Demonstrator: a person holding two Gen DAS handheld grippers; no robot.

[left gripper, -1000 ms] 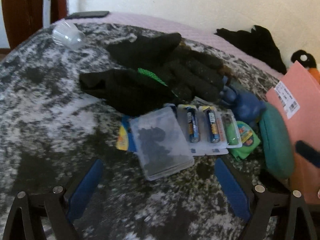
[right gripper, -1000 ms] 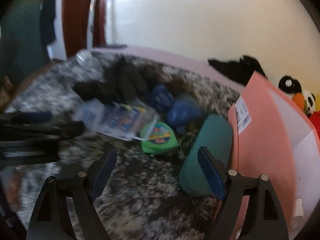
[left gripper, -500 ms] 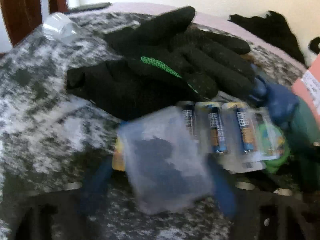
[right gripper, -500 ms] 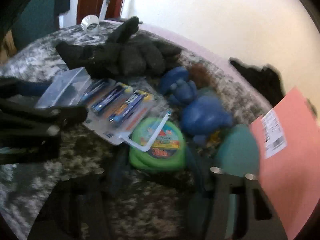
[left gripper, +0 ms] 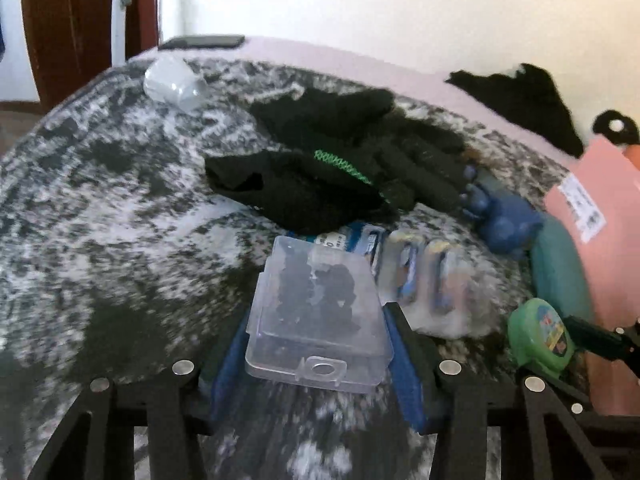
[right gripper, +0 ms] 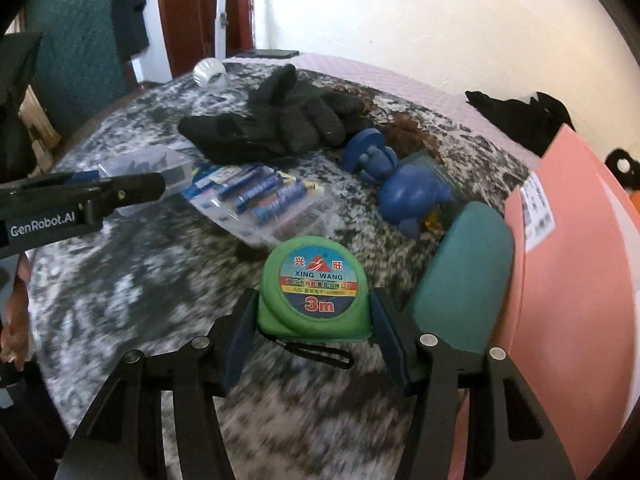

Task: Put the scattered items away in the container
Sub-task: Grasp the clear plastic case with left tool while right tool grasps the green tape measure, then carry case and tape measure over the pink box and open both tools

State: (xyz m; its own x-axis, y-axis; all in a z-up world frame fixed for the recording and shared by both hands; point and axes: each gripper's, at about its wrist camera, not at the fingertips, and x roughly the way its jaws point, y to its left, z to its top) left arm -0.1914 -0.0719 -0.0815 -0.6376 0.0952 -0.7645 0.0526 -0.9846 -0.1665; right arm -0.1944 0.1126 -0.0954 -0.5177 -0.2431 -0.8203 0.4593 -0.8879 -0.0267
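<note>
My left gripper (left gripper: 316, 332) is shut on a clear plastic box (left gripper: 318, 312) with dark bits inside, held just above the mottled blanket. My right gripper (right gripper: 312, 320) is shut on a green 3m tape measure (right gripper: 314, 284), also seen in the left wrist view (left gripper: 540, 332). A battery pack (right gripper: 260, 200), black gloves (right gripper: 280, 120), a blue toy figure (right gripper: 404, 188) and a teal case (right gripper: 464, 272) lie on the blanket. The pink container (right gripper: 572, 280) stands at the right.
A clear plastic cup (left gripper: 174, 84) lies at the far left of the blanket (left gripper: 100, 220). A phone (left gripper: 204, 41) and black cloth (left gripper: 520, 96) rest on the pink sheet behind. A brown tangle (right gripper: 408, 136) sits beyond the toy. The left gripper's arm (right gripper: 72, 204) shows at left.
Both grippers moved in and closed: the left on the clear box, the right on the tape measure. Both items have since been drawn back from the battery pack.
</note>
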